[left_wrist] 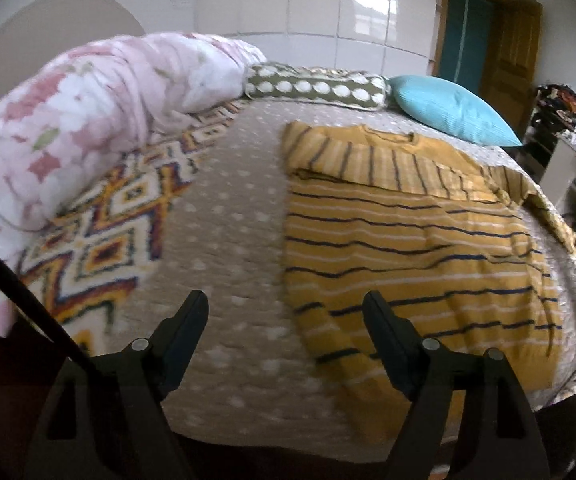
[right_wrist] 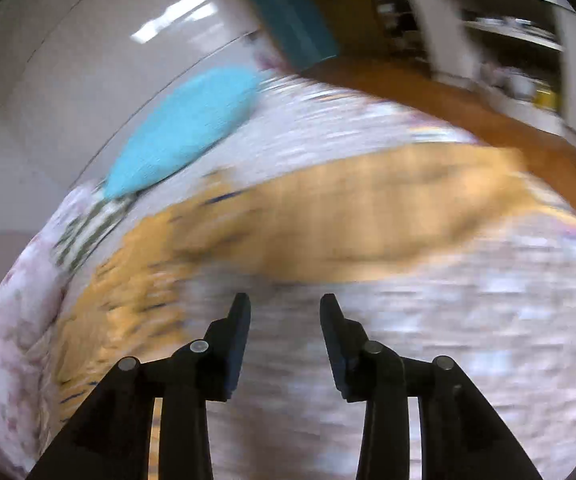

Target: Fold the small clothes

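Observation:
A yellow striped sweater lies flat on the grey dotted bedspread, its left sleeve folded across the chest. My left gripper is open and empty above the bedspread, at the sweater's lower left corner. In the right wrist view the picture is blurred by motion: the sweater shows as a yellow patch ahead, and my right gripper is open and empty above the bedspread, short of the sweater.
A pink floral duvet and a patterned blanket lie at the left. A dotted bolster and a turquoise pillow lie at the bed's head. Shelves stand at the right, a wooden door behind.

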`<state>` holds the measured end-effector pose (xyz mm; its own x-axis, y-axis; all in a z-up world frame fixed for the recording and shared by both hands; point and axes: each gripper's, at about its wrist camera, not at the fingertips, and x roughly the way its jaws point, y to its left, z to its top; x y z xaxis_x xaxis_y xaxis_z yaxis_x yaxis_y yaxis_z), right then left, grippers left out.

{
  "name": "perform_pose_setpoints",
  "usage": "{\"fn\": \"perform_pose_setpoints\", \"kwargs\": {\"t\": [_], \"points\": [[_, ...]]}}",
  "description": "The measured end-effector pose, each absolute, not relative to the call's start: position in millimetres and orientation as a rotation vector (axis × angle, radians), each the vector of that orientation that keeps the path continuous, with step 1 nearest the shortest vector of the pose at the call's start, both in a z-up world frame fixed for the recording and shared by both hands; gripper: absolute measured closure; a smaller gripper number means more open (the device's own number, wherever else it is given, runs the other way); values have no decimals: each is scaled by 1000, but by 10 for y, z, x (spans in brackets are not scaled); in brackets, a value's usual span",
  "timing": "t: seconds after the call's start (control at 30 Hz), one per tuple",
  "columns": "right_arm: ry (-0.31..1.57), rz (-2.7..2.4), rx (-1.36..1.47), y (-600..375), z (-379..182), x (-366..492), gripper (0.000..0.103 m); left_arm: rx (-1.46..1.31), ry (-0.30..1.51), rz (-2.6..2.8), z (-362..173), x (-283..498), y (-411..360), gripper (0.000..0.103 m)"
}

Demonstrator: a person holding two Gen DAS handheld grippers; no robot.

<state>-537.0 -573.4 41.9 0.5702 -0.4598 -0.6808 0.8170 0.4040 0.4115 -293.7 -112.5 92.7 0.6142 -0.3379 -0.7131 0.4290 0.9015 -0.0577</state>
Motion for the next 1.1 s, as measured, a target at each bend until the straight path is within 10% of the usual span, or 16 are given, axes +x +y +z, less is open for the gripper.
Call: {"fn": "perform_pose_setpoints", "kwargs": {"t": [0.37, 0.47, 0.67, 1.1], "points": [[468, -995, 908, -6434, 274, -5818, 57, 9, 884, -484, 886, -2949, -1294, 25], [523, -1002, 893, -6614, 270, -5696, 95, -6, 879, -456, 895, -2939, -1182, 25], [471, -1060, 714, -6524, 1003, -5445, 97, -51, 854, -439, 912, -2889, -891, 25], [590, -379, 379, -4346, 1637, -2503, 97, 37, 740, -483, 894, -3012, -765, 25]]}}
